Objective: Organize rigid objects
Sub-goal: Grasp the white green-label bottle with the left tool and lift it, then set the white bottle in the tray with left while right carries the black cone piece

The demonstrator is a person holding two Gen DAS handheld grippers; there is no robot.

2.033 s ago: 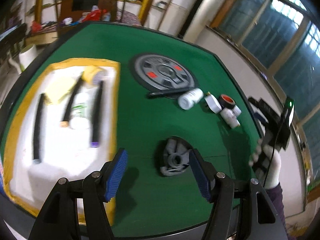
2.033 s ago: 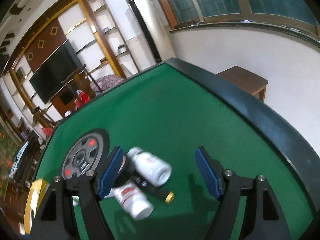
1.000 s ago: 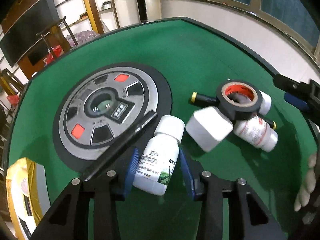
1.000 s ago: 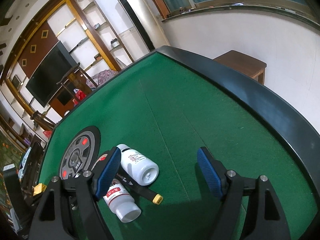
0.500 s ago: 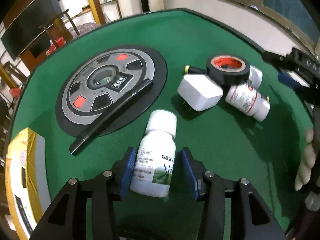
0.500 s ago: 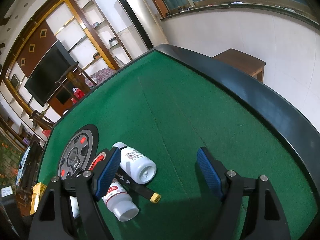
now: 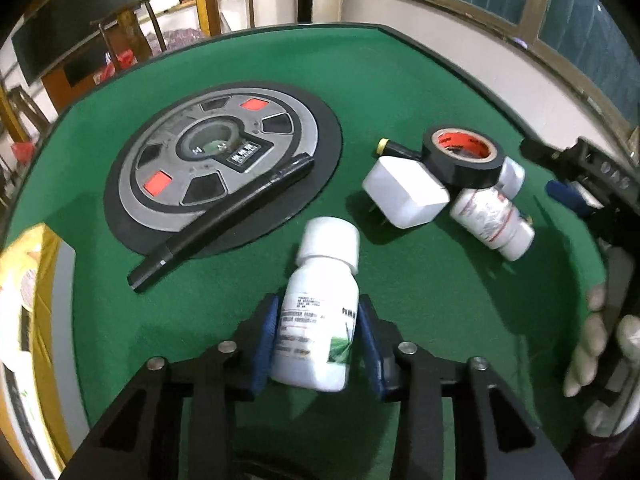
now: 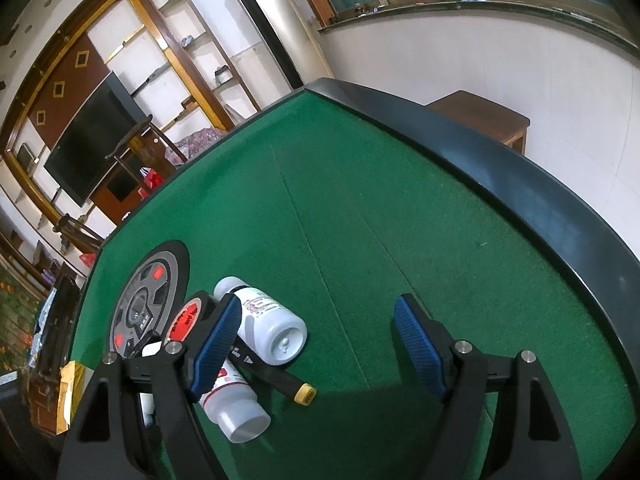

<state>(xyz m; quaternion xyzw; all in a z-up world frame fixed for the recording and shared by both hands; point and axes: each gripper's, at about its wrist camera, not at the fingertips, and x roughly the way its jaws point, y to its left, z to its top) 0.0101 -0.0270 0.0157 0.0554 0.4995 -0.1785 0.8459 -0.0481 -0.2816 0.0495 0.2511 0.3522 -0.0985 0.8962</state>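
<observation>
The left gripper [image 7: 318, 334] is closing its blue pads [image 7: 266, 334] on the white bottle [image 7: 320, 312], which lies between them with its cap pointing away; the pads look to be touching its sides, so I judge the grasp made or all but made. The right gripper [image 8: 318, 344] hangs with its jaws spread wide and nothing between them.

Just beyond the bottle, a black marker [image 7: 224, 222] rests slanting across the edge of a round grey-and-black disc [image 7: 220, 168]. To the right sits a cluster, its pieces touching: a white charger block [image 7: 404, 194], a roll of black tape [image 7: 462, 156] propped on the others, two small red-labelled bottles [image 7: 492, 222] and a yellow-tipped pen [image 8: 280, 380] under them.

At the far left edge a yellow-bordered tray [image 7: 36, 320] shows (its contents are too blurred to name). If that is the destination, I judge the task partly done at best: one bottle is in hand, and the marker and the whole cluster remain on the felt.

The surface is a green felt table [image 8: 400, 220] with a dark raised rim. Around it are wooden shelving, a dark television [image 8: 92, 140], a chair, and windows along a white wall.
</observation>
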